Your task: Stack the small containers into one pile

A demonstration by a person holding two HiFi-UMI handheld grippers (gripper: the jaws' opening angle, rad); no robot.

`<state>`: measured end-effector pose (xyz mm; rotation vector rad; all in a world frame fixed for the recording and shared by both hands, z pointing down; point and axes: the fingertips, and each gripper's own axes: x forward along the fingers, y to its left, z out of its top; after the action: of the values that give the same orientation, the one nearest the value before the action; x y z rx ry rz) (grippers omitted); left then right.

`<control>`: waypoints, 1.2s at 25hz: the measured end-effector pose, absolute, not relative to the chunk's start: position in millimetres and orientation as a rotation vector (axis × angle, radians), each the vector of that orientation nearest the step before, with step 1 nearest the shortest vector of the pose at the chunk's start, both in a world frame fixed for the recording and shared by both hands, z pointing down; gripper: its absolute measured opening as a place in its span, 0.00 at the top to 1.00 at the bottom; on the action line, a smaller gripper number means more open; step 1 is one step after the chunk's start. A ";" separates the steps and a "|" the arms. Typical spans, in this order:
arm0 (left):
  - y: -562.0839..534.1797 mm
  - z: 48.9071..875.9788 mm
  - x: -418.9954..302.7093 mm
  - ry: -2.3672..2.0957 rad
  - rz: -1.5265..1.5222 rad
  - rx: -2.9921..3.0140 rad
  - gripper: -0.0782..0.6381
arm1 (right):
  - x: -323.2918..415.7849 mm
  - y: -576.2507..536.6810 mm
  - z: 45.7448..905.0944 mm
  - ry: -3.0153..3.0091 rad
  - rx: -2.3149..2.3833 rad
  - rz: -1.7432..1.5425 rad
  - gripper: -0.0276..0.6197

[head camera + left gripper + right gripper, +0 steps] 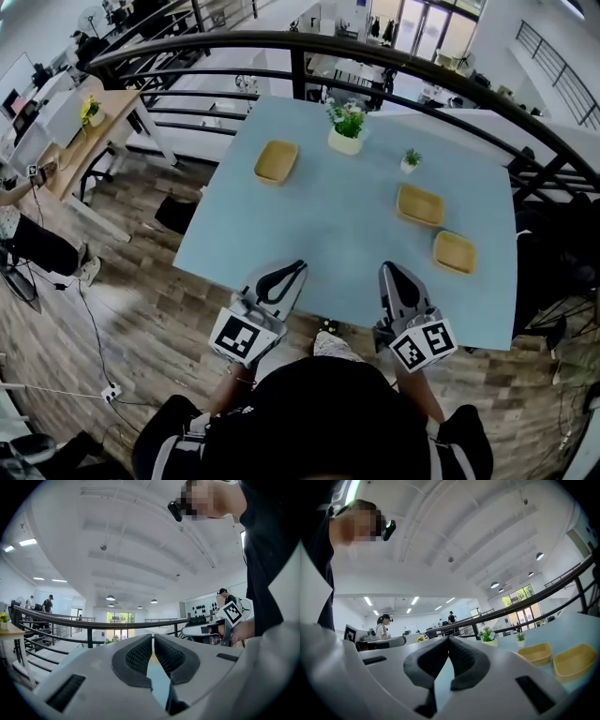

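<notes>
Three shallow tan containers lie apart on the light blue table (328, 234). One container (276, 161) is at the far left. Another container (420, 204) and a third container (455, 251) lie close together on the right. In the right gripper view, the nearer container (574, 660) and the one behind it (536, 653) show at the right. My left gripper (302, 265) and right gripper (384, 267) hover level over the near table edge, side by side. Both are shut with nothing between the pads, as the left gripper (153, 637) and right gripper (449, 639) show up close.
A potted plant with white flowers (346, 127) and a tiny green plant (410, 160) stand at the table's far side. A dark curved railing (309, 42) runs behind the table. Wooden floor lies below the near edge, and other people work in the background.
</notes>
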<state>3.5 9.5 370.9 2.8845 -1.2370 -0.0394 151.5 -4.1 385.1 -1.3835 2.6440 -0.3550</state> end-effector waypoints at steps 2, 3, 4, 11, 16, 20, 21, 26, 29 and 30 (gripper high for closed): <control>-5.2 372.6 9.9 -1.228 -0.029 2.896 0.86 | 159.8 -18.0 386.2 2.624 -1.406 -0.359 0.96; -11.9 373.8 13.5 -1.222 -0.025 2.901 0.86 | 163.9 -24.0 387.4 2.615 -1.417 -0.363 0.96; -18.3 375.2 17.4 -1.213 -0.020 2.905 0.86 | 167.8 -29.5 388.9 2.608 -1.427 -0.367 0.96; -67.0 381.6 55.3 -1.094 0.004 2.943 0.86 | 207.4 -71.5 400.0 2.511 -1.513 -0.435 0.96; -95.6 391.7 77.9 -1.040 0.029 2.970 0.86 | 242.9 -93.6 417.7 2.390 -1.602 -0.517 0.96; -109.5 396.5 87.5 -0.999 0.030 2.973 0.86 | 266.8 -105.9 436.6 2.253 -1.668 -0.632 0.95; -113.0 398.4 89.3 -0.989 0.034 2.969 0.86 | 273.3 -108.5 442.6 2.213 -1.688 -0.666 0.95; -135.4 408.2 95.0 -0.930 0.081 2.956 0.86 | 293.2 -120.7 463.5 2.066 -1.757 -0.770 0.95; -156.4 409.5 97.8 -0.872 0.110 2.969 0.86 | 298.3 -134.8 471.5 2.017 -1.800 -0.796 0.94; -162.4 408.6 97.9 -0.856 0.118 2.976 0.86 | 300.8 -139.8 476.2 1.994 -1.816 -0.813 0.94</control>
<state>97.9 -162.4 408.6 2.9764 -0.8559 0.1184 300.8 -139.8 476.2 -1.8163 1.9945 -0.8126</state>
